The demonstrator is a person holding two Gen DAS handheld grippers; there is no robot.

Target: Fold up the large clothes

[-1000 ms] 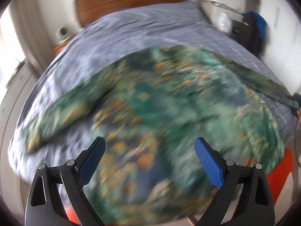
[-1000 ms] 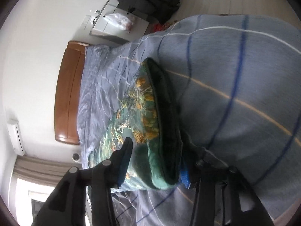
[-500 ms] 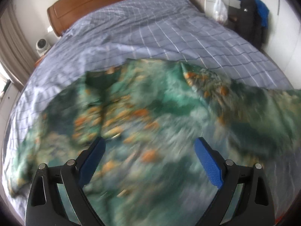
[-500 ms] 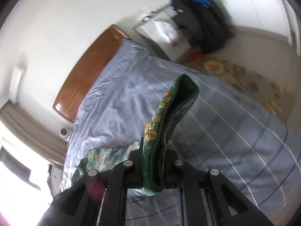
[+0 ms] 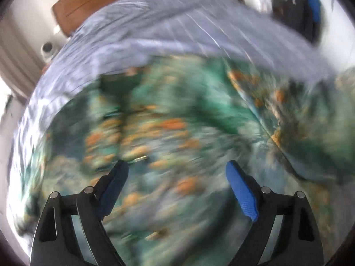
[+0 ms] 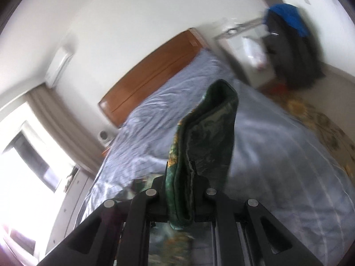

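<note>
R gripper (image 6: 180, 196) is clamped on a bunched edge of the green patterned garment (image 5: 177, 137); the pinched fabric sticks up and fwd past the fingers as a thick folded strip, pointing toward the far headboard (image 6: 153, 75). L gripper (image 5: 177, 188) has its fingers spread wide, holding nothing, hovering over the garment's near-middle.

The garment lies spread on the bed (image 5: 168, 31), covering most of the near half. Blur hides detail, but its long axis seems to run left–right across the bed, w/ one part at the far right looking lapped over the main body along a diagonal edge.

Key relation, as I judge it: the held edge is on the right, the rest of the cloth lies to the left of and below the R fingers. So a fold would carry that edge leftward across the body. L is nearer the flat middle and is probably best placed to pin or grab there.
</note>
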